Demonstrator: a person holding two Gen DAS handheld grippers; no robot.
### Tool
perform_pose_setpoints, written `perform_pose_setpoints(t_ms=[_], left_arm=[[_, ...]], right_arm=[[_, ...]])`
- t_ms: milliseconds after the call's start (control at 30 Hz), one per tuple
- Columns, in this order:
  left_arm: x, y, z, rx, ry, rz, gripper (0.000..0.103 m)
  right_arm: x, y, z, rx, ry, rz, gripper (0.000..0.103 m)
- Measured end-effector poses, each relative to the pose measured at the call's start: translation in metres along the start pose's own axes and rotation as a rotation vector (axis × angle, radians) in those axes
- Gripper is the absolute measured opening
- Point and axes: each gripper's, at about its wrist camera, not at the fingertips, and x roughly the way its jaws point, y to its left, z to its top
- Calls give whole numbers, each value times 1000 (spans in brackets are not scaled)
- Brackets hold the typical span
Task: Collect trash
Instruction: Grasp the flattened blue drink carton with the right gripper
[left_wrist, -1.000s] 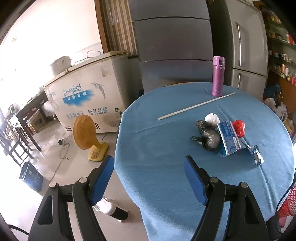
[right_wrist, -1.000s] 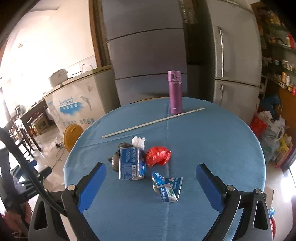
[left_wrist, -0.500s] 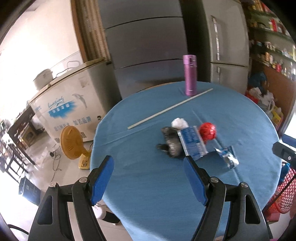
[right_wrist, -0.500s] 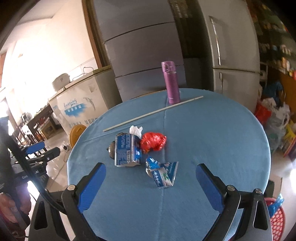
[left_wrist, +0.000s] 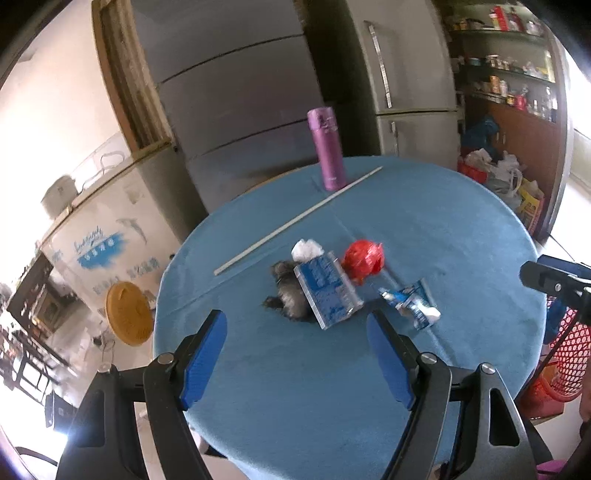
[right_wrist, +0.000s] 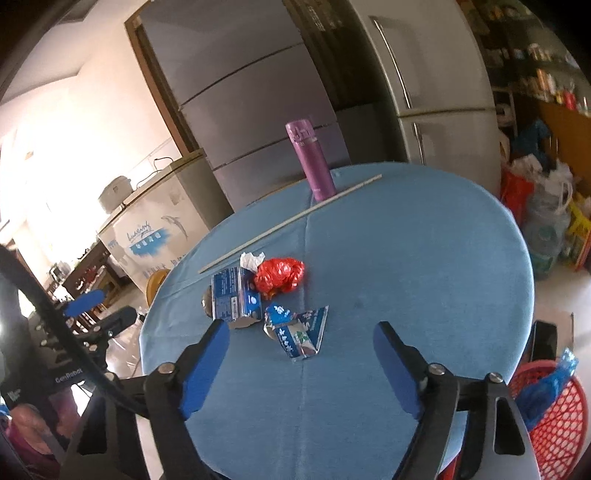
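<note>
A pile of trash lies mid-table on the round blue table (left_wrist: 443, 229) (right_wrist: 406, 258): a blue carton (left_wrist: 325, 291) (right_wrist: 236, 293), a red crumpled bag (left_wrist: 364, 258) (right_wrist: 280, 275), a white tissue (left_wrist: 306, 249) (right_wrist: 251, 260), a dark bag (left_wrist: 286, 295) (right_wrist: 207, 302) and a torn blue-white wrapper (left_wrist: 412, 302) (right_wrist: 299, 330). My left gripper (left_wrist: 295, 321) hovers open short of the carton. My right gripper (right_wrist: 302, 326) hangs above the table short of the wrapper, its jaws closing with nothing between the pads.
A purple flask (left_wrist: 328, 147) (right_wrist: 310, 162) and a long white stick (left_wrist: 295, 221) (right_wrist: 291, 221) sit at the far side. A red mesh basket (right_wrist: 554, 417) (left_wrist: 569, 354) stands on the floor at the right. Grey fridges and a white chest freezer (left_wrist: 103, 236) stand behind.
The left view has swung right, so the trash now lies straight ahead. The right gripper has come lower and nearer the wrapper, and its jaws have narrowed. Both views have rolled.
</note>
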Motion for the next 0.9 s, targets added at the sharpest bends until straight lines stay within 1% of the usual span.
perform_pose_setpoints(t_ms=[100,200,333,433,600,667,900], left_arm=[[14,23,-10,-62,49,2,78],[28,47,-24,-125,92,14,78],[44,76,-43,-191,140,25,78],[52,91,-52,-226,159,17,78],[62,104,-63,-265,180,-9,78],[66,105,-65,-270,187,-12,78],[78,109,-75,-302,212,-44,78]], right_arm=[[15,2,-2,21,53,15,79],[32,10,-3,14,108,5,79],[52,19,-1,-8,150,-24,79],[70,21,1,-3,181,-29,79],[113,10,0,59,296,-39,79],[127,5,-1,86,328,-39,79],[165,0,-4,68,394,-78,79]])
